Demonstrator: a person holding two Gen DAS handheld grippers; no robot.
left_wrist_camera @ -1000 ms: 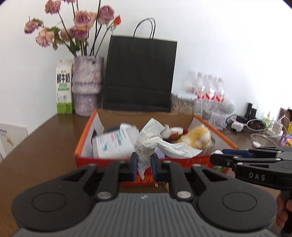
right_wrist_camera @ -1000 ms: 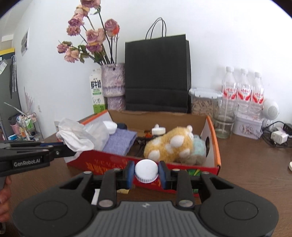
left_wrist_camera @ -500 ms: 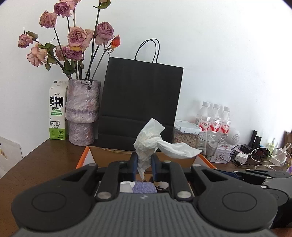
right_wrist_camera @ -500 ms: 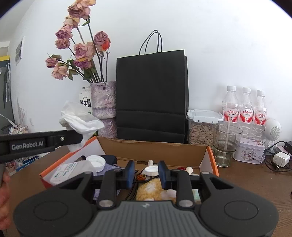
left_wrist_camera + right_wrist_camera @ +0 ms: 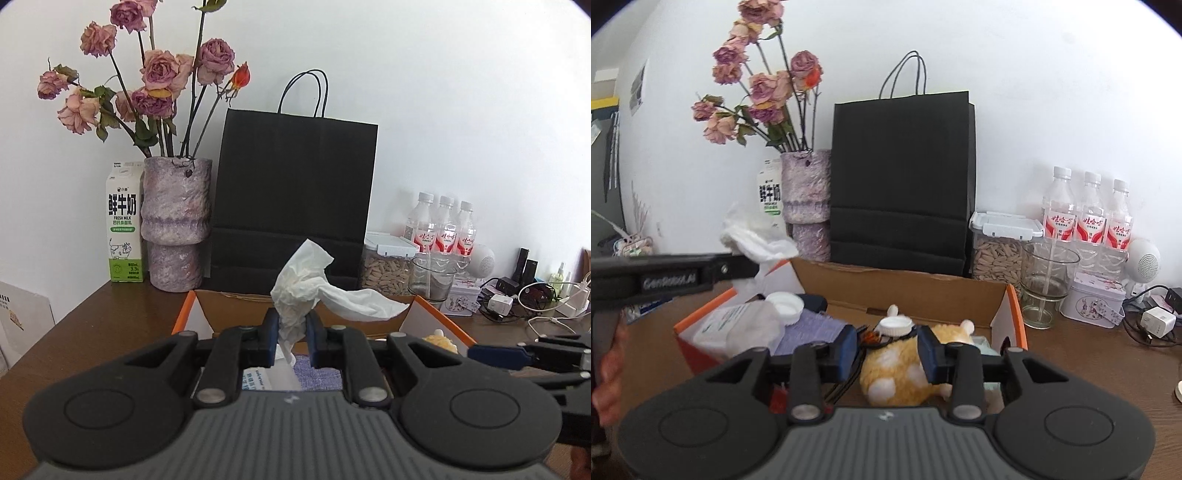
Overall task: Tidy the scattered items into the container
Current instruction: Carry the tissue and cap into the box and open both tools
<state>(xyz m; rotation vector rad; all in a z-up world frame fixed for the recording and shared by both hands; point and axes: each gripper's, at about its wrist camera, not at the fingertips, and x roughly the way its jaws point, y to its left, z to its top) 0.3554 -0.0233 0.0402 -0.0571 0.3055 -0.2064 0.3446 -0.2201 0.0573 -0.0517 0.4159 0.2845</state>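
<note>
My left gripper (image 5: 290, 338) is clamped tight on a crumpled white paper tissue (image 5: 314, 288), held above the open orange-edged cardboard box (image 5: 1008, 314). My right gripper (image 5: 888, 349) has just been opening; nothing sits between its pads. Below it, inside the box, a white plastic bottle cap (image 5: 895, 326) rests on a fluffy yellow plush toy (image 5: 897, 369). Behind the box stands a black paper bag (image 5: 295, 199).

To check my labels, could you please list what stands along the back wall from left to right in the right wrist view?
Milk carton → vase → black paper bag → seed jar → glass → water bottles → white speaker.
</note>
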